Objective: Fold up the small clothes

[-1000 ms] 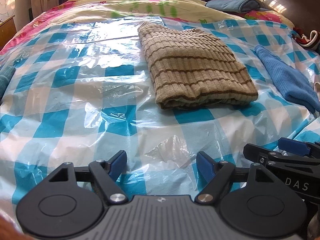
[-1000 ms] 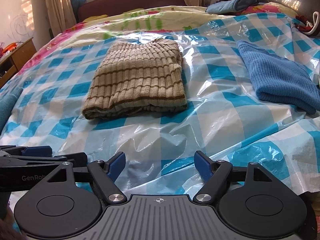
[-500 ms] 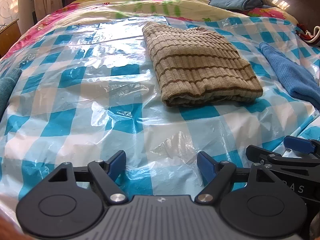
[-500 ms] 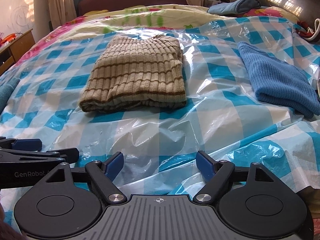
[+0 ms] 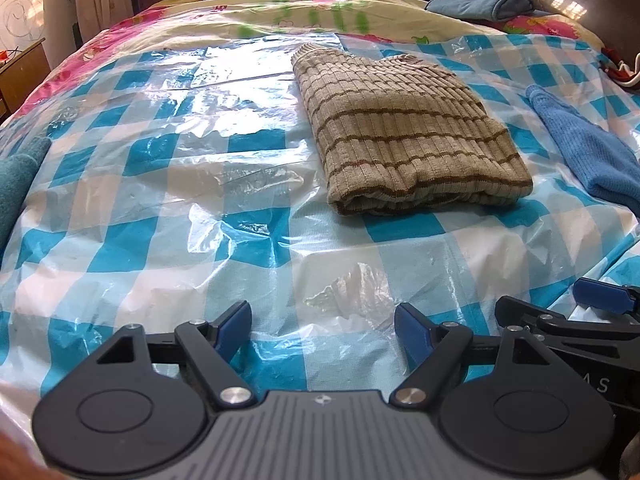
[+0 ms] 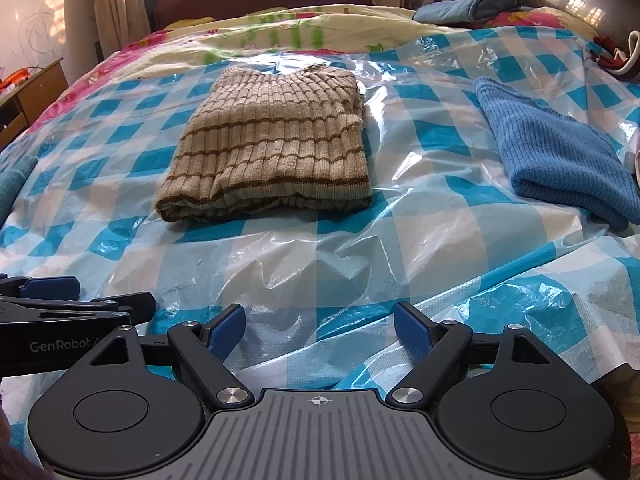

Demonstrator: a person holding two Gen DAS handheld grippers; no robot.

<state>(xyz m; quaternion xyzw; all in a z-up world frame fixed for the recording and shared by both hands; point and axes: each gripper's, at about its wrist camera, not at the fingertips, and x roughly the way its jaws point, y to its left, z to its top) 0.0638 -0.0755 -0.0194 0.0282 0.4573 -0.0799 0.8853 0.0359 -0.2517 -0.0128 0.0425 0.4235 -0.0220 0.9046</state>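
Bed: checked plastic sheet (image 6: 400, 216) over a floral quilt (image 6: 280, 28).
Sweater (image 6: 268, 148): folded, mid-bed.
Blue knit (image 6: 556, 160): right edge, partly cut off.
Left gripper (image 5: 323, 330): fingers wide, empty.
Right gripper (image 6: 319, 327): fingers wide, empty.
Teal cloth (image 5: 16, 176): left edge, cut off.

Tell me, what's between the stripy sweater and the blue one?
Only bare checked plastic sheet lies between the striped sweater and the blue sweater, clearest in the right wrist view.
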